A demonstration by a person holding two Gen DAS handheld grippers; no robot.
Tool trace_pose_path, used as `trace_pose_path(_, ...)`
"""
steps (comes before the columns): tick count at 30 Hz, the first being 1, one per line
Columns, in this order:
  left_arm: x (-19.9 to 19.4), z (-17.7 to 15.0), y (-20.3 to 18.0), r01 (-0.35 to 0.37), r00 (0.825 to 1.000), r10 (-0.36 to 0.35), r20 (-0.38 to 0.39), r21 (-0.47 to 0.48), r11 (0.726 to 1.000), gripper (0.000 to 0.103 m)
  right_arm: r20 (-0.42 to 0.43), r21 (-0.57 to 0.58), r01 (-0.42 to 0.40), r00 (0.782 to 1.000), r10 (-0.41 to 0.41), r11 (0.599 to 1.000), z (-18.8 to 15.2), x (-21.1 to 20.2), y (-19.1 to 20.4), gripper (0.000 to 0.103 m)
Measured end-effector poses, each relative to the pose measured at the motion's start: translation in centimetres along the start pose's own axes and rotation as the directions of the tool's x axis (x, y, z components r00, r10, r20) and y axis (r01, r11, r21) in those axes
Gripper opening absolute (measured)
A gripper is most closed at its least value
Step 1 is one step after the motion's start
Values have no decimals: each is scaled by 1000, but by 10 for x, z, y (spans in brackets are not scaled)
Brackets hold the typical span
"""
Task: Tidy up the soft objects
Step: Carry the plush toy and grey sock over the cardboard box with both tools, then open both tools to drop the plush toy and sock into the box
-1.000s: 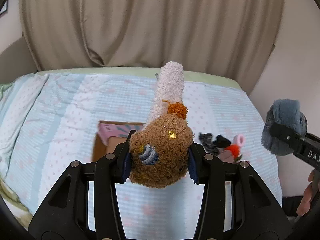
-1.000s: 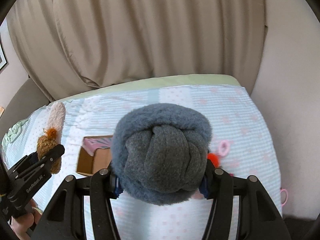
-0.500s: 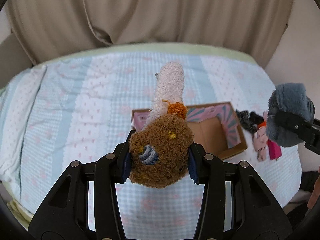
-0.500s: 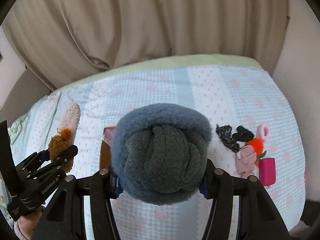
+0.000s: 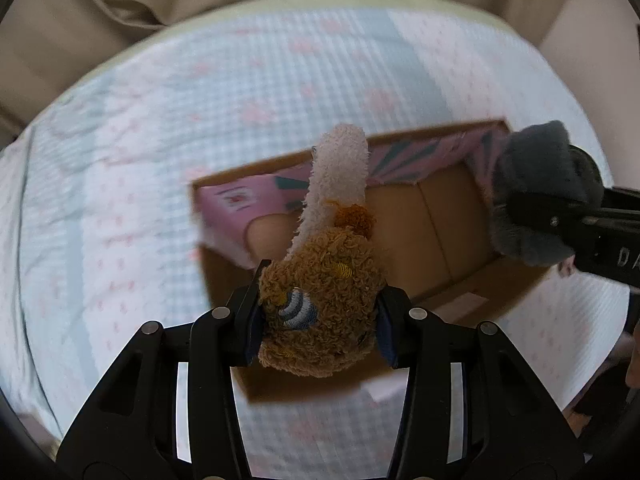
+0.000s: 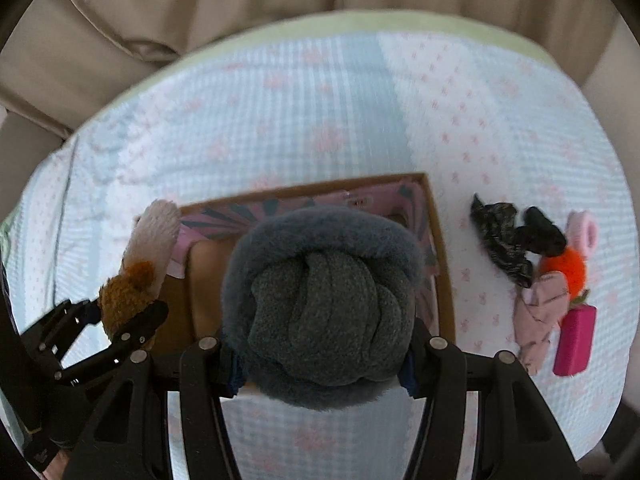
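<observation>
Our left gripper pinches the soft, light brown plush over the open box; our right gripper squeezes the squashy grey bundle there, held by its middle.

Premises: a domestic bedroom. A bed fills most of both views, dressed in a pale blue checked sheet with pink motifs over a light green layer at the far edge. Beige curtains hang directly behind it. A plain pale wall stands at right.
</observation>
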State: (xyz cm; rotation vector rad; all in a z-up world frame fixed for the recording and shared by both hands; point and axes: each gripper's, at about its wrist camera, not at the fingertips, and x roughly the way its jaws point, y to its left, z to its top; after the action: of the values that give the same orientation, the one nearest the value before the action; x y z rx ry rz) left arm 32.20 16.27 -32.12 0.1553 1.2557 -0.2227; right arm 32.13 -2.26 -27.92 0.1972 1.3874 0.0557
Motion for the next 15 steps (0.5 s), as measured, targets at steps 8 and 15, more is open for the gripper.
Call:
trace_pose_path(8, 77, 10, -17, 45, 991, -30, -131, 118, 992, 41, -101, -104, -6, 995, -4, 995, -8, 66, -7, 55)
trace_pose_path(15, 94, 20, -22, 52, 987, -31, -159, 129, 990, 84, -71, -211, -13, 998, -2, 977, -15, 78, -2, 75)
